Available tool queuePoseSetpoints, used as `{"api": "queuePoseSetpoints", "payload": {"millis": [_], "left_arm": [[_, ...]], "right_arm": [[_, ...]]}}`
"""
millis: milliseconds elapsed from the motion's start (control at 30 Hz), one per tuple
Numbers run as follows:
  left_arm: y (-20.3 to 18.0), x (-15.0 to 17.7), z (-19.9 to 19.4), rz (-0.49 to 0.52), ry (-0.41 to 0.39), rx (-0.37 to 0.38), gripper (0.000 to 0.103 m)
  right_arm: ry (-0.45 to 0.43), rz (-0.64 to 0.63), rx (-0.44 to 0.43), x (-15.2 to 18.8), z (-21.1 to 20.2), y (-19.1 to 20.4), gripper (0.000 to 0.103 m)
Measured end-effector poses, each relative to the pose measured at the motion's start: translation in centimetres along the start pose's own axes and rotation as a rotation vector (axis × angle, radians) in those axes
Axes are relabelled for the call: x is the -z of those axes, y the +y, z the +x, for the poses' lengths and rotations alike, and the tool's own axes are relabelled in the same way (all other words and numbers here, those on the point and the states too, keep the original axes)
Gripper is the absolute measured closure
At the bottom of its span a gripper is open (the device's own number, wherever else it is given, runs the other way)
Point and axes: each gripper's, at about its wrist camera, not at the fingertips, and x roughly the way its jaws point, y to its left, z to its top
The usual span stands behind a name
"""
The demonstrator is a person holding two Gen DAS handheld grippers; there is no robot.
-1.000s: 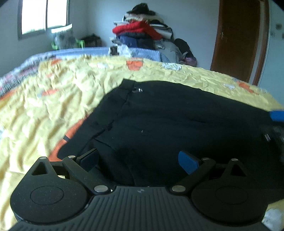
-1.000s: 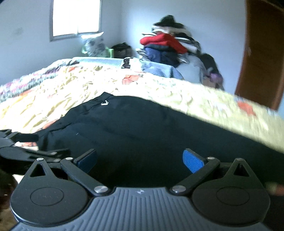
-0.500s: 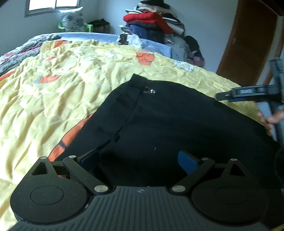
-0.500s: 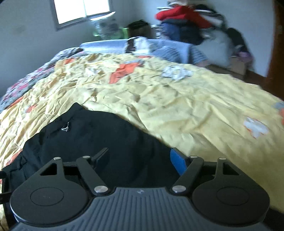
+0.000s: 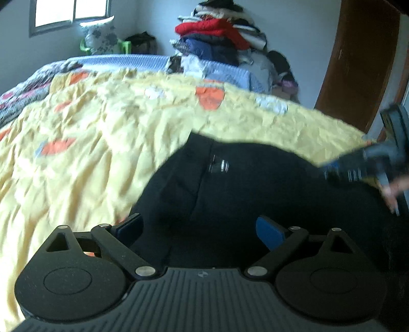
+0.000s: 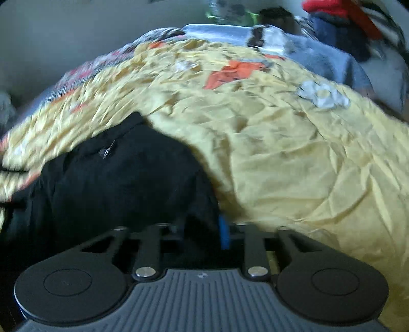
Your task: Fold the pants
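Note:
Black pants (image 5: 255, 184) lie spread on a yellow bedspread (image 5: 89, 166); a small metal clasp shows near the waistband. My left gripper (image 5: 199, 227) hovers low over the near part of the pants, open, with nothing between its blue pads. In the right wrist view the pants (image 6: 122, 184) fill the left side. My right gripper (image 6: 204, 229) sits at their right edge where they meet the bedspread (image 6: 294, 166), jaws closing with black fabric bunched between them. The left wrist view shows the right gripper (image 5: 332, 173) blurred, with a person's hand (image 5: 393, 189) behind it.
A tall pile of clothes (image 5: 217, 33) stands past the bed's far end, next to a brown door (image 5: 358, 63). A blue blanket (image 5: 127, 60) covers the far end of the bed. A window (image 5: 69, 12) is at the back left.
My right gripper swung to the pants' right edge, dropped lower and drew its jaws together on the fabric. My left gripper shifted across the pants and stayed open.

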Motion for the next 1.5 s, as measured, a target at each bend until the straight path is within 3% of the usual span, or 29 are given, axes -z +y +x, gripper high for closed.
{"api": "queuePoseSetpoints", "payload": {"millis": [133,233,333,533,600,667,733,767,833,1033,1167,1333,1500], "left_arm": [[0.1,-4.6,3.1,-0.078,0.006,0.053,0.007],[0.2,-8.4,6.8,-0.180,0.084,0.116,0.007],[0.3,-10.8,10.5,-0.254,0.181,0.157,0.009],[0.8,-11.9,15.5,-0.387,0.347,0.215,0.009],[0.9,-11.9,16.4,-0.382,0.381,0.214,0.015],[0.8,-11.8,16.0,-0.372,0.364,0.186,0.038],[1.1,-11.3,15.1,-0.370,0.355,0.179,0.100],[1.5,-10.9,14.7,-0.397,0.355,0.212,0.099],[2.2,-10.2,12.9,-0.411,0.308,0.211,0.099],[3.5,-7.1,4.5,-0.329,0.166,0.235,0.099],[4.7,-3.6,-0.6,-0.280,0.116,0.244,0.099],[6.6,1.5,-4.4,-0.252,0.116,0.225,0.099],[8.0,5.3,-4.6,-0.258,0.176,0.207,0.099]], "right_arm": [[-0.025,-0.218,0.176,1.2,-1.1,4.9,0.095],[-0.053,-0.438,0.307,2.9,-1.7,9.8,0.096],[-0.071,-0.584,0.384,4.5,-2.0,12.7,0.096],[-0.092,-0.783,0.472,6.9,-2.4,15.7,0.097],[-0.106,-0.786,0.480,6.9,-2.3,16.0,0.097],[-0.112,-0.778,0.490,6.8,-2.4,16.0,0.097],[-0.118,-0.735,0.484,6.5,-2.4,15.7,0.097],[-0.117,-0.716,0.482,6.4,-2.4,15.8,0.097],[-0.117,-0.666,0.464,6.0,-2.7,15.8,0.097],[-0.164,-0.476,0.352,6.6,-6.4,18.3,0.097],[-0.170,-0.411,0.289,8.4,-8.6,21.7,0.097],[-0.145,-0.393,0.242,11.3,-9.5,26.6,0.097],[-0.110,-0.368,0.236,13.6,-8.7,29.0,0.097]]}}
